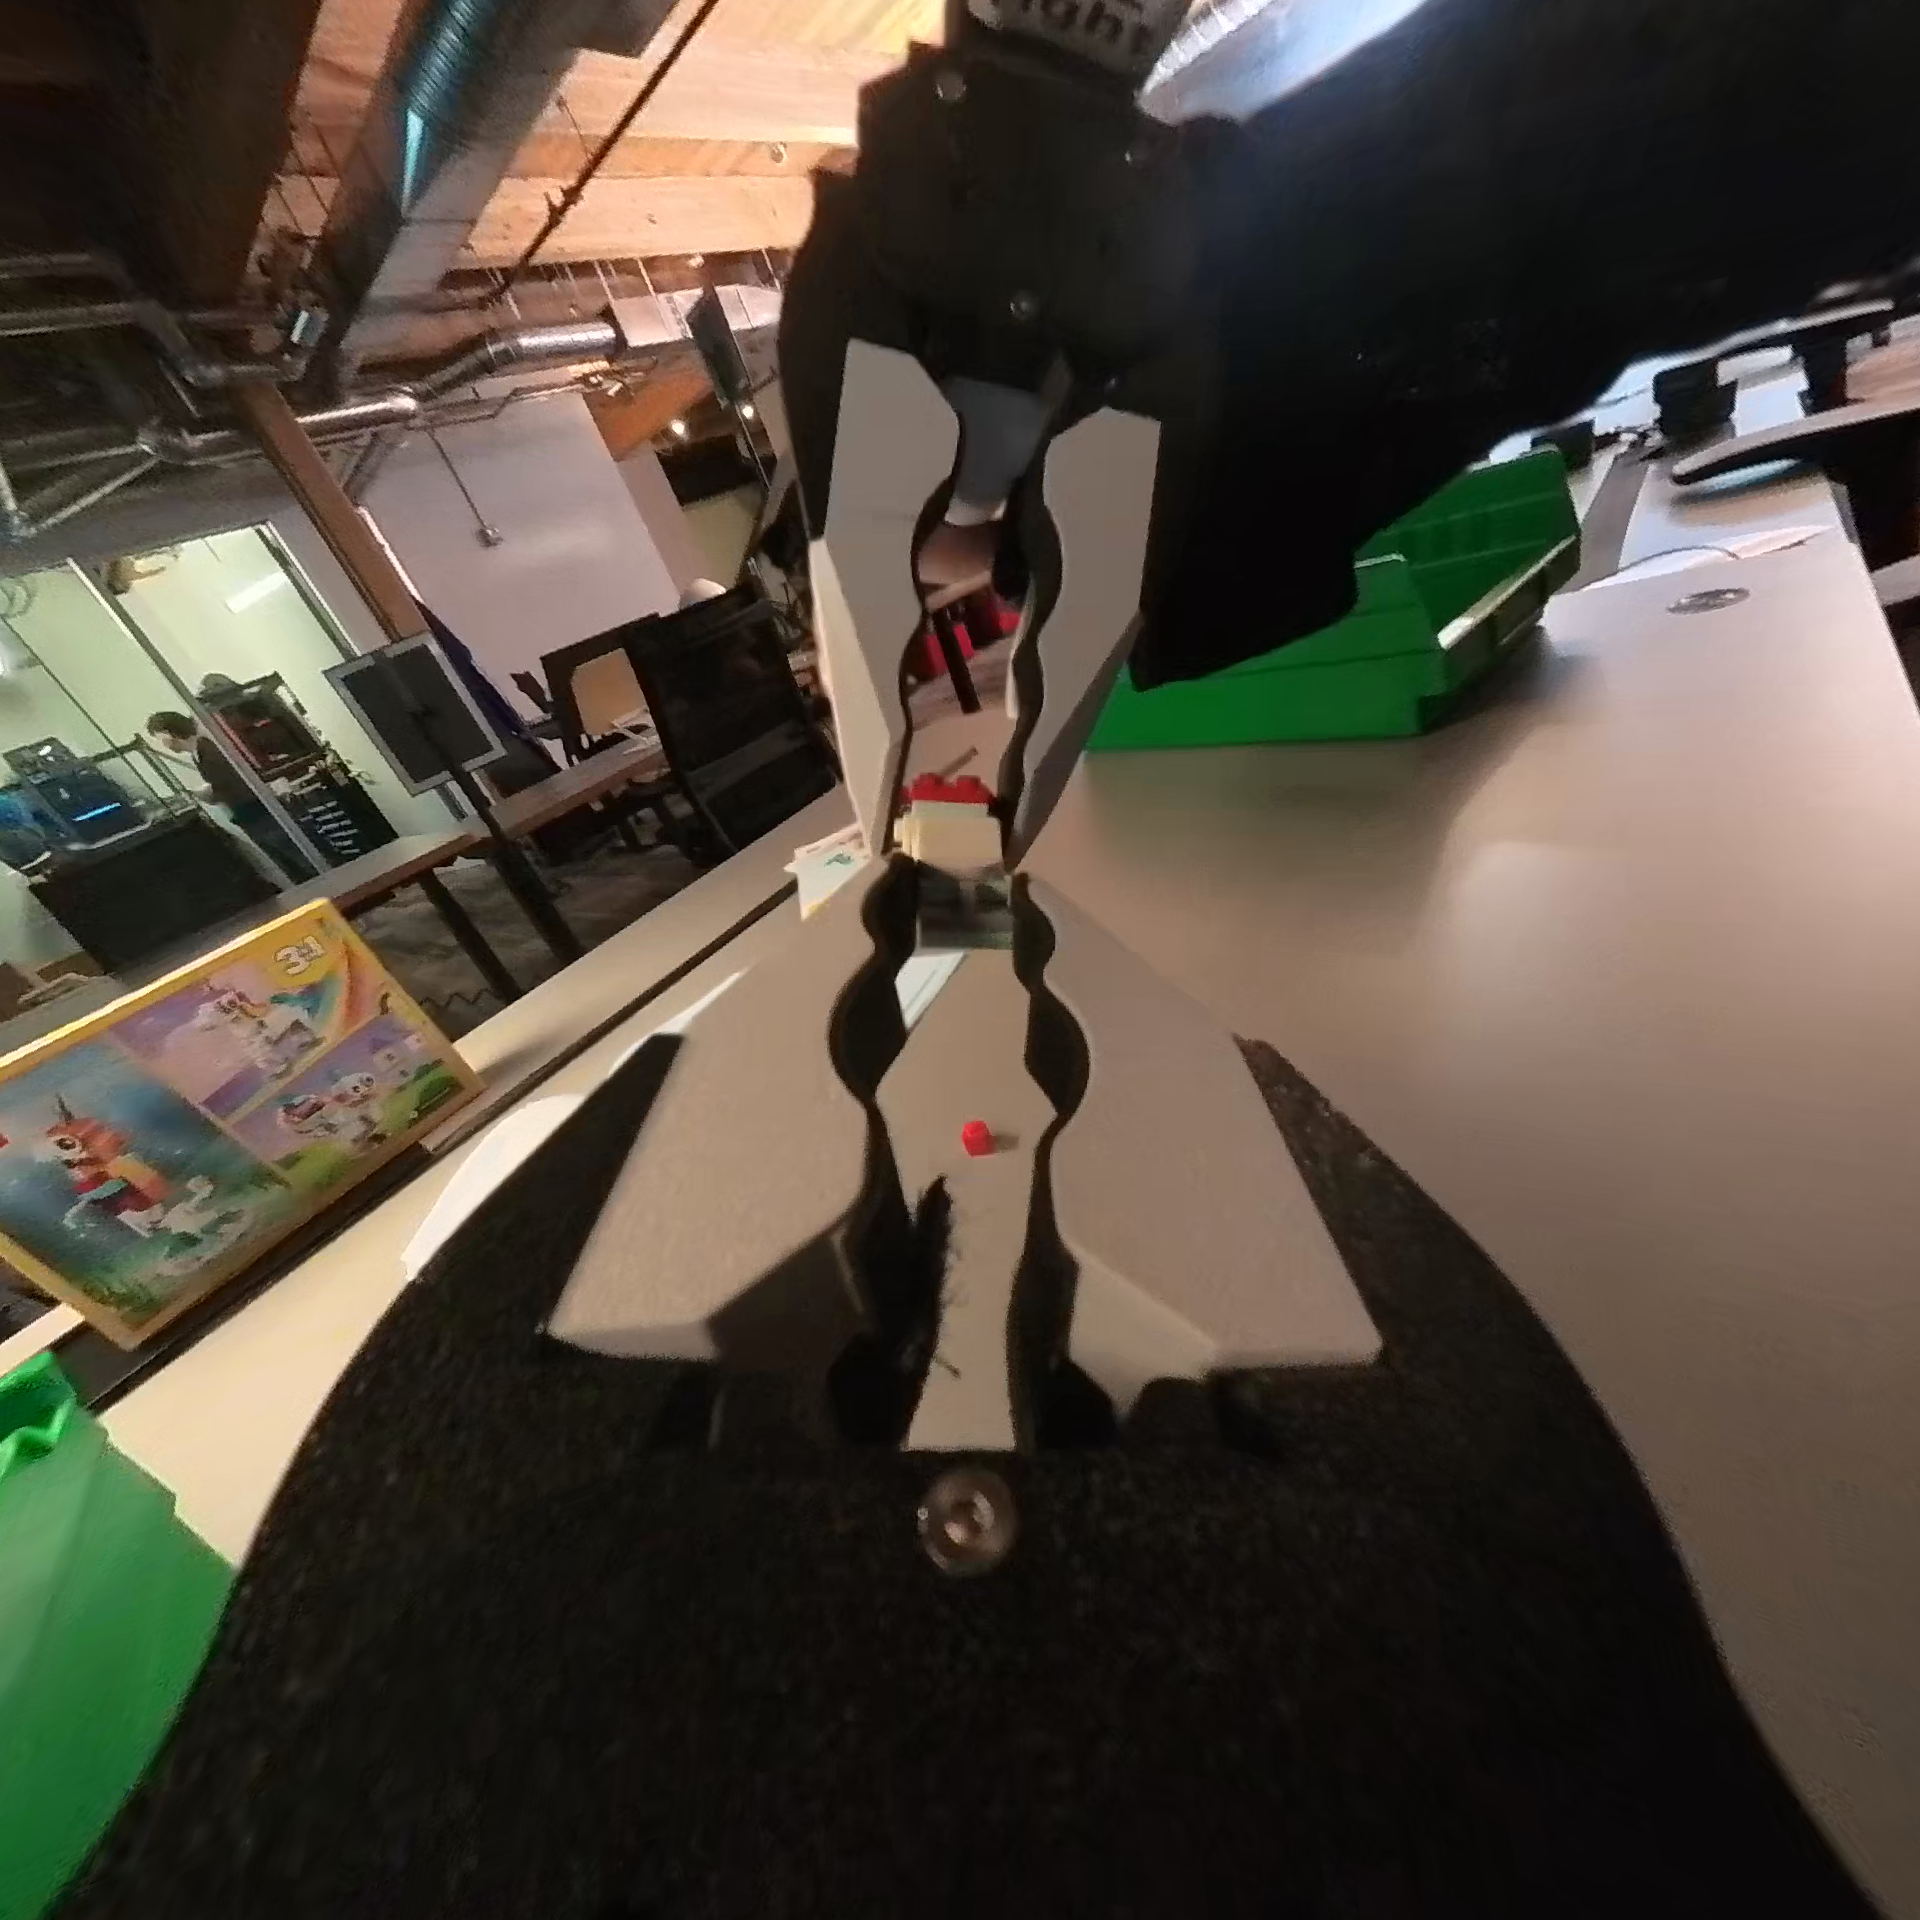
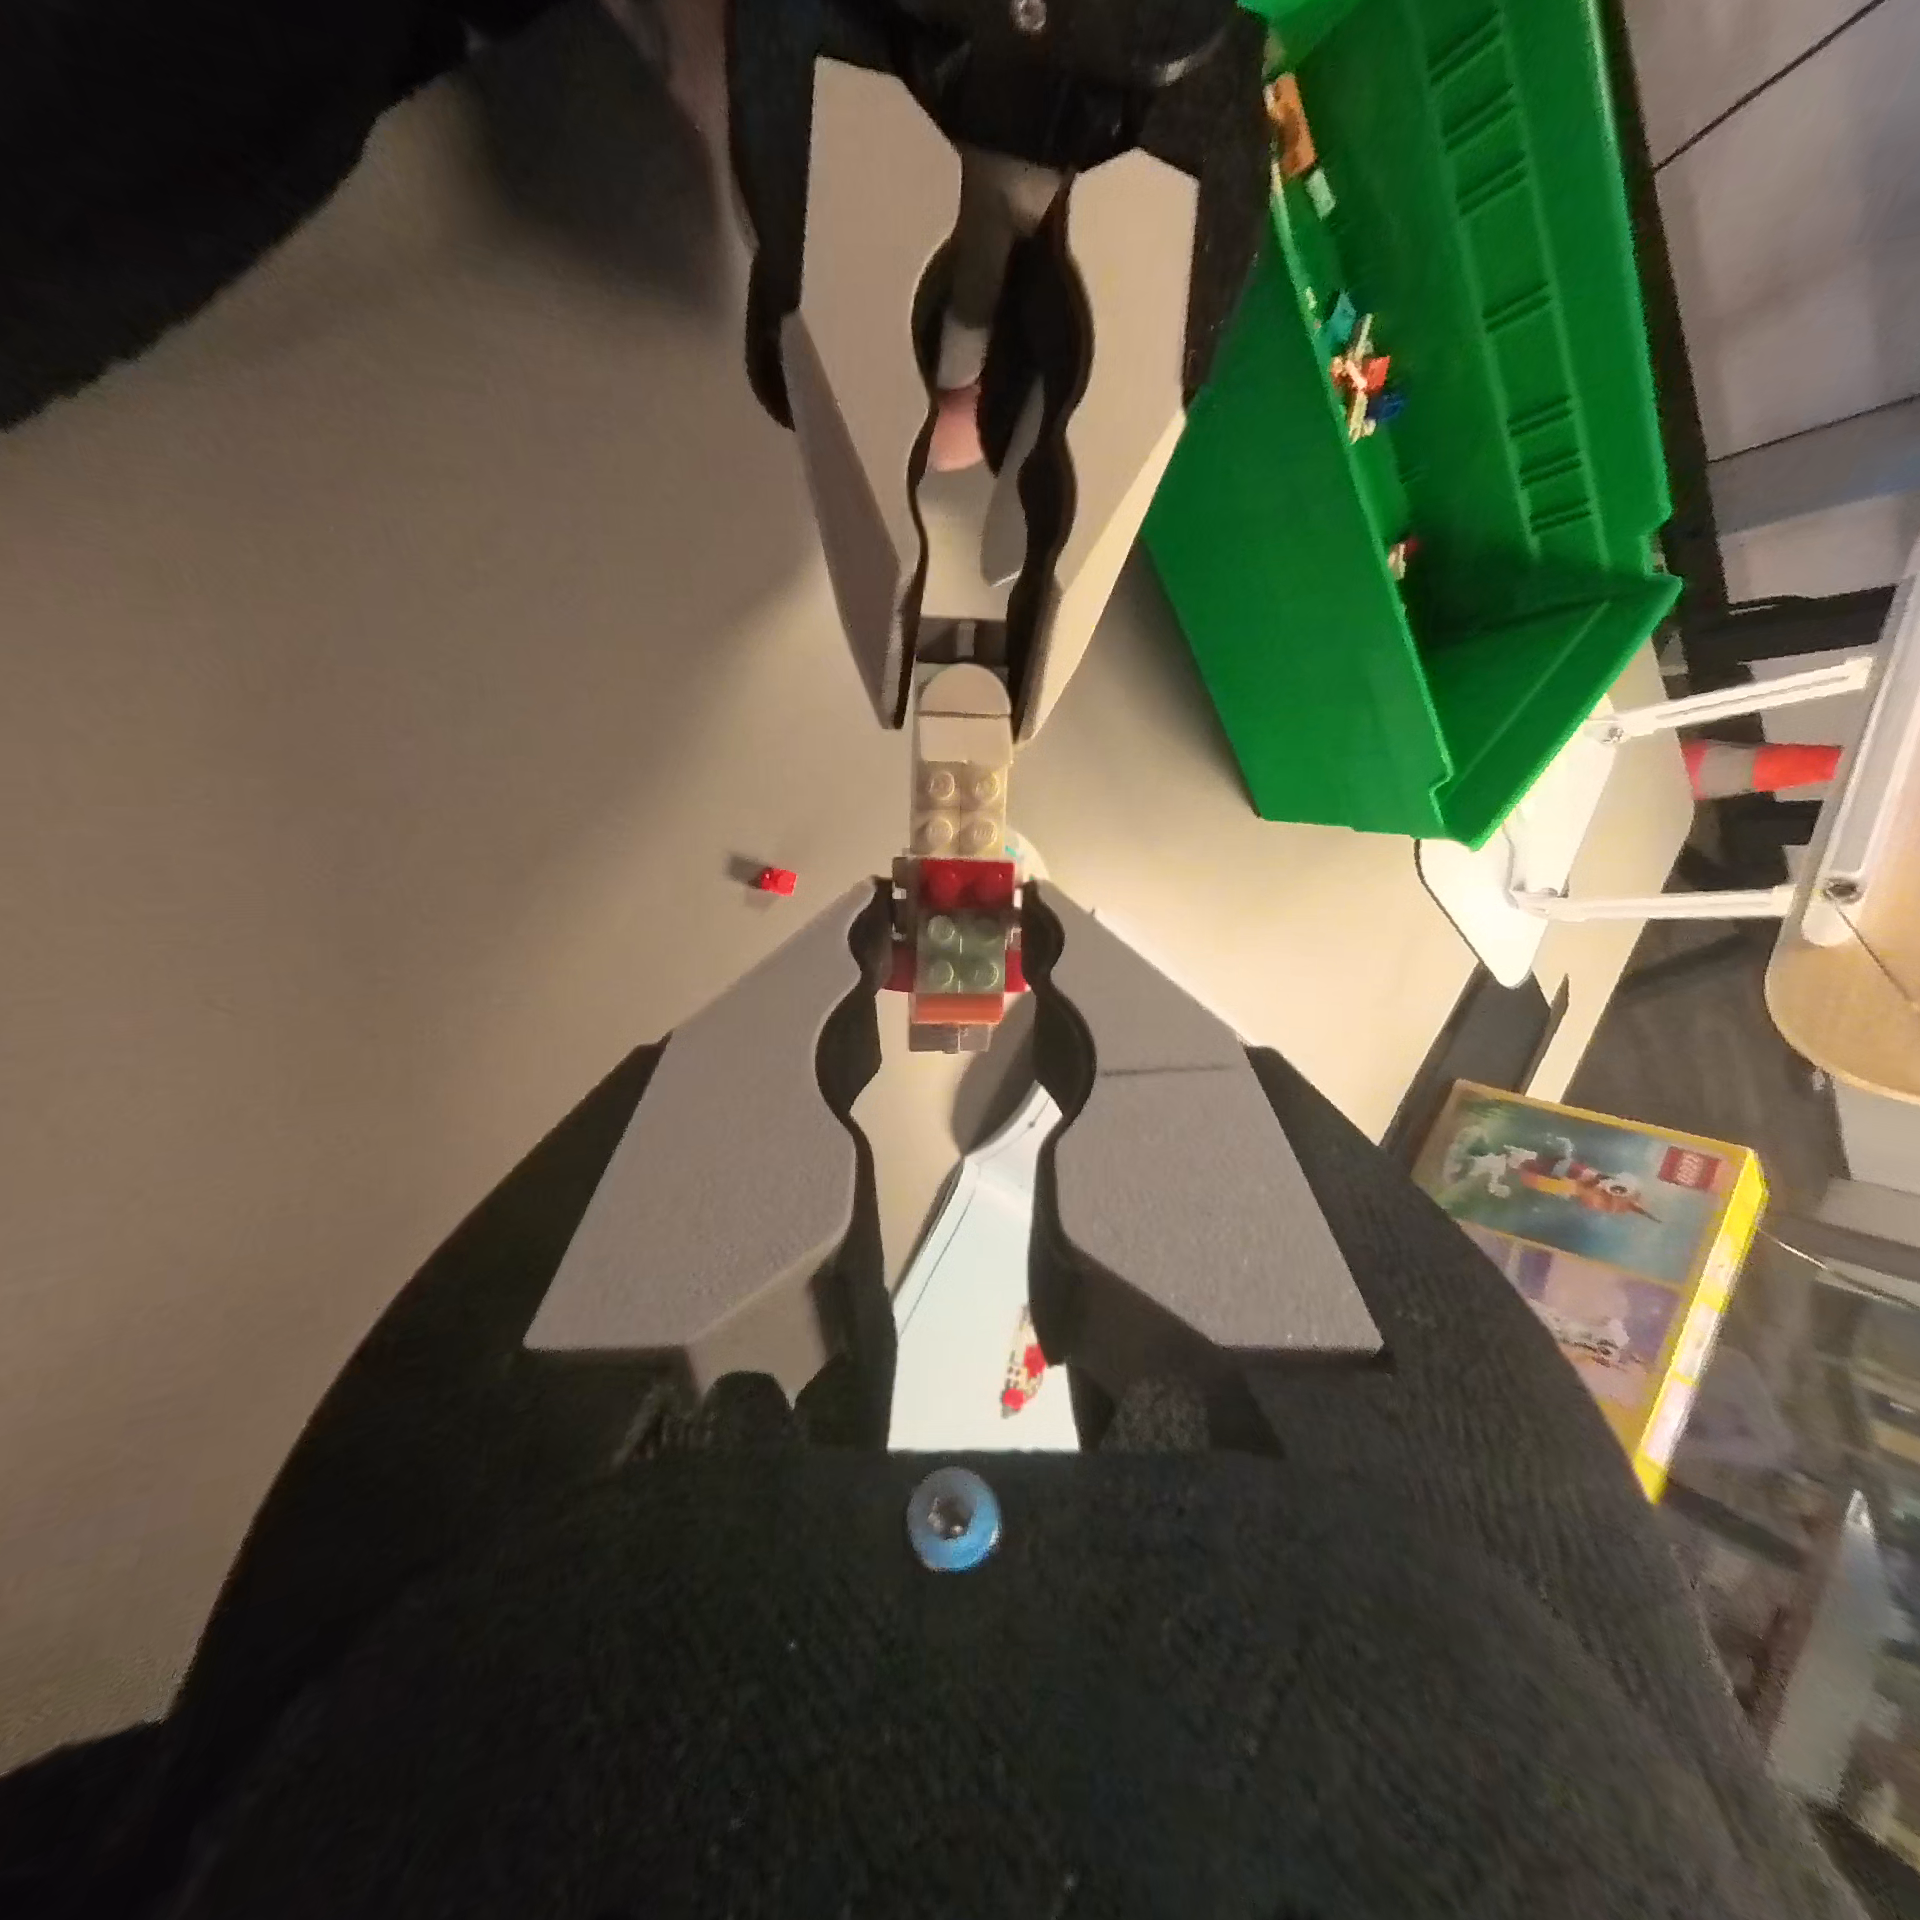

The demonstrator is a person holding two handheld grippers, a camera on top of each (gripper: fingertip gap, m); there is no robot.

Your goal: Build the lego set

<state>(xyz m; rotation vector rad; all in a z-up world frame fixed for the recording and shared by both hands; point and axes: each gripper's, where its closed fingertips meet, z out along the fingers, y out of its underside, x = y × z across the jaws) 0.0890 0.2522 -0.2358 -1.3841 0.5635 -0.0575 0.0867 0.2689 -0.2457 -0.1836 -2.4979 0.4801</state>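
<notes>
Both grippers hold one small lego model (image 2: 958, 821) in the air above the table (image 2: 312, 727). The model has a white studded part, a red brick, a green plate and an orange-and-grey end. My right gripper (image 2: 958, 904) is shut on the red-and-green part, with both pads against its sides. My left gripper (image 2: 961, 717) comes from the far side and is shut on the model's white rounded end. In the left wrist view, my left gripper (image 1: 958, 883) grips the near end of the model (image 1: 951, 831), and the right gripper (image 1: 948, 836) comes down from above.
A tiny loose red brick (image 2: 774, 880) lies on the table, also in the left wrist view (image 1: 975, 1138). A green parts bin (image 2: 1403, 468) holds several small pieces. The yellow lego box (image 1: 208, 1122) stands at the table's edge. An instruction booklet (image 2: 977, 1299) lies below my right gripper. Left and right tips are no more than a few centimetres apart. Both grippers' tips are roughly 12 cm from the tiny loose red brick (image 2: 774, 880).
</notes>
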